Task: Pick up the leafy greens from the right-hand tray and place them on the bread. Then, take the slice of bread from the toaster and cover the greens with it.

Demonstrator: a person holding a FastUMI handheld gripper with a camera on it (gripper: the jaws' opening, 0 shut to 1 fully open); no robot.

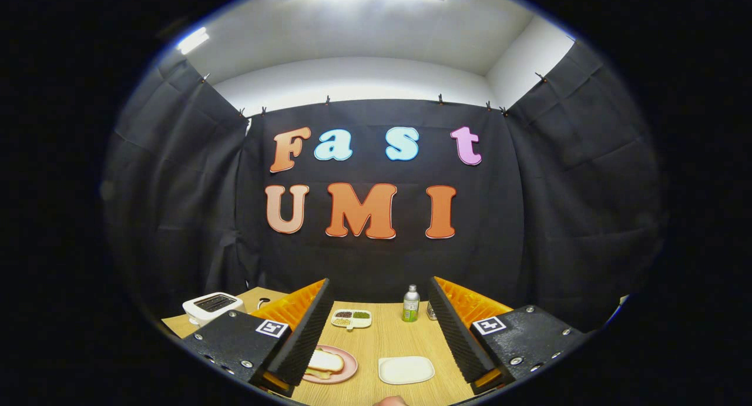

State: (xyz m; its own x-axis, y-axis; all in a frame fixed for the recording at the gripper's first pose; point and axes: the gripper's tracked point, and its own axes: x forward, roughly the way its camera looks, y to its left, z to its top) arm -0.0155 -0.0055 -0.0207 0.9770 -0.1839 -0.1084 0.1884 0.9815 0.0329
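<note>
Gripper view shows you, from left to right, the toaster (212,306) beyond the left finger, the pink plate (346,372) with bread (325,361), then the white tray (406,370). Your tool (376,335) hangs wide open, holding nothing. You cannot make out greens on that tray, which lies below, between the fingers.

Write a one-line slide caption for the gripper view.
Open gripper held above a wooden table: bread on a pink plate, white tray, toaster, bottle.
</note>
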